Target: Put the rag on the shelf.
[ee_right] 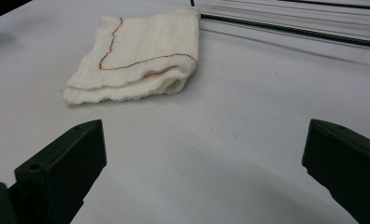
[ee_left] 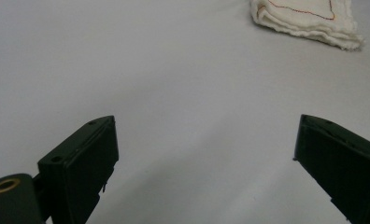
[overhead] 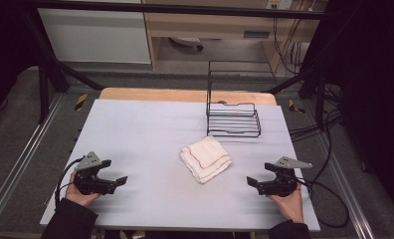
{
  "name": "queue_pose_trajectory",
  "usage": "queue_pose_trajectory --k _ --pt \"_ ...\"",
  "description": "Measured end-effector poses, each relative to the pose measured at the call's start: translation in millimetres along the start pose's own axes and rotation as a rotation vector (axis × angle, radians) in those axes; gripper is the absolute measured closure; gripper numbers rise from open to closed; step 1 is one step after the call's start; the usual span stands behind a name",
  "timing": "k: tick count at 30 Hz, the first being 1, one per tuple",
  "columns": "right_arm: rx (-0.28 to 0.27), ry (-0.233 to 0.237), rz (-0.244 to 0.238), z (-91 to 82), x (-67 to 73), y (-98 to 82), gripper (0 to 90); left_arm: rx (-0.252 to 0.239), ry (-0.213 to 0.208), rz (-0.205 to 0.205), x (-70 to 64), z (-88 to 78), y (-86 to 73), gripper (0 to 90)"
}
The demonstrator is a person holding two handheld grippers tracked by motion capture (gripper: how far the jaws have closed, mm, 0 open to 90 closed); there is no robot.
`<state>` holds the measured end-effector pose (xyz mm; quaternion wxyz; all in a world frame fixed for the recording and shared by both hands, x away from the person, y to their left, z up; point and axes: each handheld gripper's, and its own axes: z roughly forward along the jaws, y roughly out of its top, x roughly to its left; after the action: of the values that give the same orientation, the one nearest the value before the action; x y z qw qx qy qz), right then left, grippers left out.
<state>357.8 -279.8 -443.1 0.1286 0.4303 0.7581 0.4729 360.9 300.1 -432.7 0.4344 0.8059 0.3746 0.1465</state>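
While lying flat on the table (overhead: 135,129), folded white cloth (overhead: 205,158) with coloured stitching, far corner cropped in left gripper view, left gripper (overhead: 121,181) and right gripper (overhead: 251,182) jaws apart, empty.

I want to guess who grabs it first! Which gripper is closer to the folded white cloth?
Right. The right gripper sits just off the folded white cloth's lower right; the left gripper waits farther away, to its lower left.

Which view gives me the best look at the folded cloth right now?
The right gripper view: the folded cloth lies whole and close, its coloured stitching and stacked edges clear. The left gripper view catches just one corner of it at the top edge. The high view shows it whole but small, in front of the wire rack.
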Motion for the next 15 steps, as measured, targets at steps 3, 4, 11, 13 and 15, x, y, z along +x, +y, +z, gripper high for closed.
queue_pose_trajectory --k 3,4,11,13,15 --pt "-0.002 0.003 0.006 0.1 0.3 0.4 0.5 -0.003 0.002 0.002 -0.2 0.2 0.3 6.1" --pt "-0.002 0.002 0.006 0.1 0.3 0.3 0.5 -0.003 0.003 0.002 -0.2 0.2 0.2 6.1" --pt "-0.003 0.001 -0.005 2.5 3.7 2.0 0.5 -0.001 0.001 0.005 -0.8 -0.2 -0.6 6.1" --pt "0.0 -0.001 -0.008 4.3 5.8 3.7 0.5 0.002 0.003 0.01 -0.8 -0.7 -1.3 6.2" --pt "0.001 0.002 -0.011 5.9 8.9 4.9 0.5 -0.002 0.003 0.006 -0.5 -1.2 -1.4 6.2"
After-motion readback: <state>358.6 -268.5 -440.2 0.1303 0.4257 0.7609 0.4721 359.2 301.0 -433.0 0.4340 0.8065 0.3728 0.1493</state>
